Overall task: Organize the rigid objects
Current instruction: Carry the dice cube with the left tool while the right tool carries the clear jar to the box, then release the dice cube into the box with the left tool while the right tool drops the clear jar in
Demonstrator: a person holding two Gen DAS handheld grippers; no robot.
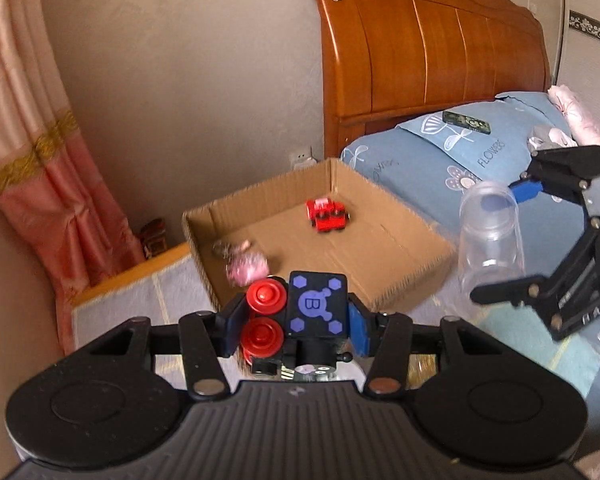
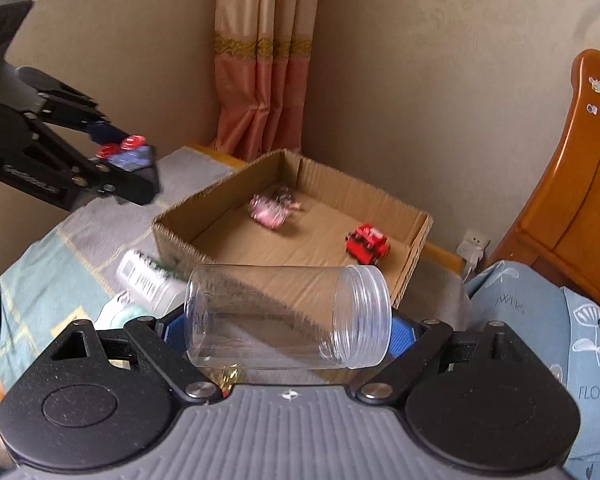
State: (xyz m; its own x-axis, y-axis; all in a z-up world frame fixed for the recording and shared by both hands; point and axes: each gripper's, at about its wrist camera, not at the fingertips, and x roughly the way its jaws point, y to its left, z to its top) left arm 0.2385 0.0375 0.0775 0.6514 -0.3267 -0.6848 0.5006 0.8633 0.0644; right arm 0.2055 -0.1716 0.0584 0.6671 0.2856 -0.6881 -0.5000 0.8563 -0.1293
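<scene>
Your left gripper (image 1: 296, 320) pinches a black toy (image 1: 316, 308) with 2 red wheels; your right gripper (image 2: 288, 320) clamps a clear jar (image 2: 288, 316).

Between our left gripper's (image 1: 296, 320) matt black plastic jaws sits a toy (image 1: 300, 316) of smooth plastic, black with glossy red wheels. Our right gripper's (image 2: 288, 332) jaws, padded in ribbed blue, span a clear jar (image 2: 288, 316) of glossy see-through plastic with a threaded neck. Ahead of both jaws lies a cardboard box (image 1: 404, 256), dull brown, rough and corrugated at its cut edges. Beyond it we see a varnished wooden headboard (image 1: 428, 48) and a soft cotton-like pillow (image 1: 480, 148).
</scene>
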